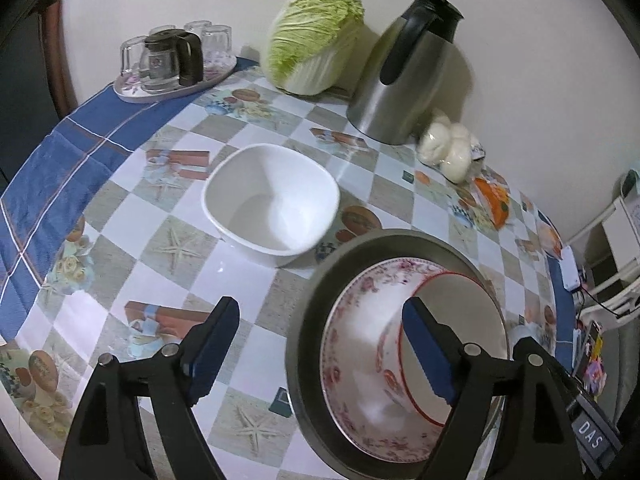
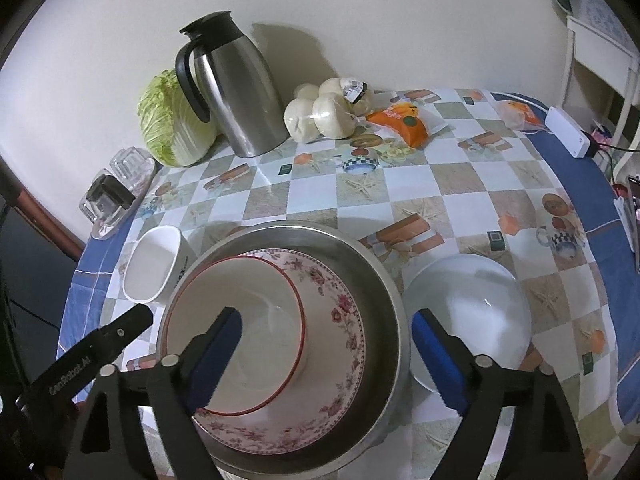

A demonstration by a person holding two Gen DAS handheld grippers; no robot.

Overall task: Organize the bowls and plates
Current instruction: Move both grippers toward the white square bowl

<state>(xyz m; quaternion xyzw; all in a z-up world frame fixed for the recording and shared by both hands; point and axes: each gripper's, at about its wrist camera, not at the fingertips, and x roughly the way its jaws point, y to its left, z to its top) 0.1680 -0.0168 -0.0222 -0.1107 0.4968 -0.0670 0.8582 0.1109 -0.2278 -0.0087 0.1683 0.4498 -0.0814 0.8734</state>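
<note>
Left gripper (image 2: 132,322) marked "GenRobot.AI", beside white square bowl (image 2: 154,266).

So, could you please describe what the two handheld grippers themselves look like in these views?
The left gripper and the right gripper look alike: black angular plastic linkage arms with round silver pivot pins, each finger faced with a blue ridged pad. The left gripper's body carries white "GenRobot.AI" lettering in the right wrist view; a "DAS" label shows beside it.

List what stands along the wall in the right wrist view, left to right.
Glass cups → cabbage → steel jug → bagged white buns → orange packet → white box.
</note>
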